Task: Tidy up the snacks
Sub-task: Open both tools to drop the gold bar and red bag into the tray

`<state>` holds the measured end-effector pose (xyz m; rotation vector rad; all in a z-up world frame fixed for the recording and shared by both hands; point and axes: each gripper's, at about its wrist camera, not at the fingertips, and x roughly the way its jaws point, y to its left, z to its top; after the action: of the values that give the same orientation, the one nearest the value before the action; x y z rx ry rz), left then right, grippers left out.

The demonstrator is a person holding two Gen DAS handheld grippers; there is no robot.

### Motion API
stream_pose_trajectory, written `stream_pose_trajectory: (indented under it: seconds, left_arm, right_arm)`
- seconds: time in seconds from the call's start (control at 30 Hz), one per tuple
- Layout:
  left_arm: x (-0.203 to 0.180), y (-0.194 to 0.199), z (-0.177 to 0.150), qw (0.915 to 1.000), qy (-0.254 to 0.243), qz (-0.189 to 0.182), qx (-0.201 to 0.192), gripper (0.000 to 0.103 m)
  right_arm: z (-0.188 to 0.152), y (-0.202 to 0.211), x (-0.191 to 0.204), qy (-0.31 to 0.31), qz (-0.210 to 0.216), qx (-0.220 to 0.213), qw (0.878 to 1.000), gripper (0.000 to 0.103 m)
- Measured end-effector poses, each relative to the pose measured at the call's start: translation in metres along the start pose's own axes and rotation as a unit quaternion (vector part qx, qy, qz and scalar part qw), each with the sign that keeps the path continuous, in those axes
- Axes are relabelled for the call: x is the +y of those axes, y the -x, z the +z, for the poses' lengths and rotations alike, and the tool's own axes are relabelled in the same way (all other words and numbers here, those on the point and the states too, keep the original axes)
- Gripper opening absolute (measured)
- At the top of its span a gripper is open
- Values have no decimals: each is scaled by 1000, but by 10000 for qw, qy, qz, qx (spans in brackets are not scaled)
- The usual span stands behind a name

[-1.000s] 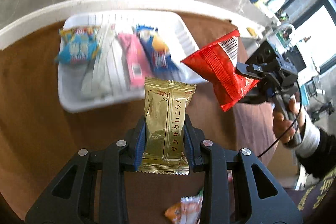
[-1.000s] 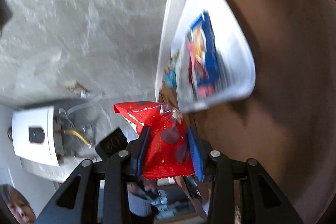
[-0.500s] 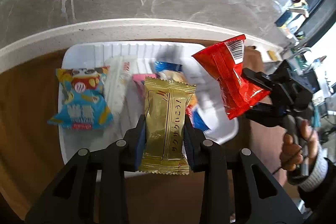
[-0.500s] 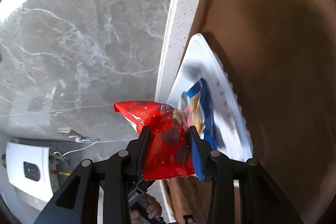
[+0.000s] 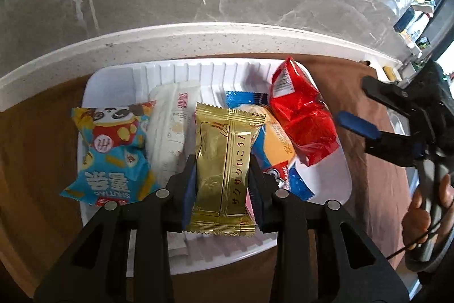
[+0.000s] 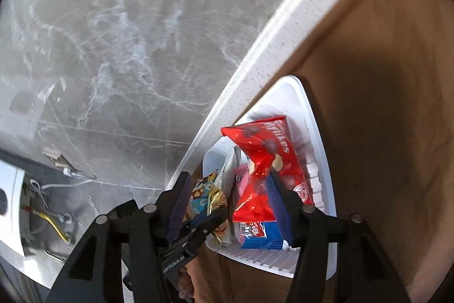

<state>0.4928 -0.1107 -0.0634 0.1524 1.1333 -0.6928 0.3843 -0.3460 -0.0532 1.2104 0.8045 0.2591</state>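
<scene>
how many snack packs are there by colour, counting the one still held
gold pack: 1
red pack: 1
light blue panda pack: 1
white pack: 1
dark blue and orange pack: 1
pink pack: 1
total: 6

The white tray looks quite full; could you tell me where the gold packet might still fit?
The white tray is crowded across its middle: blue panda packet, white packet, blue-and-orange packet and red packet lie side by side. Bare ribbed floor shows along the far wall behind them, and in the near-right corner below the red packet. The gold packet is in the left gripper.
</scene>
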Motion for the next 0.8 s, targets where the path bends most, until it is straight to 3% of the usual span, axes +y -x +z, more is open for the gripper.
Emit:
stream_pose_trajectory:
  seconds: [0.07,0.17,0.4,0.8]
  left_arm:
    - [5,5,-1,10000,3,16,-89,47]
    - [4,12,0,9997,-60,112,-199,52]
    - [-5,29,-4,9988,-198,261,-350,52]
    - [-21,89,-53,9975,-289,245,-592,52]
  right_arm:
    - [-1,3,8,203,-70,-32,9998,62]
    - [-6,9,19,481,-150,-57,9987,64]
    - [-26,17,46,1423,-607,-4,9880,65]
    - [-74,35,96,2992,-1770,-85,9376,73]
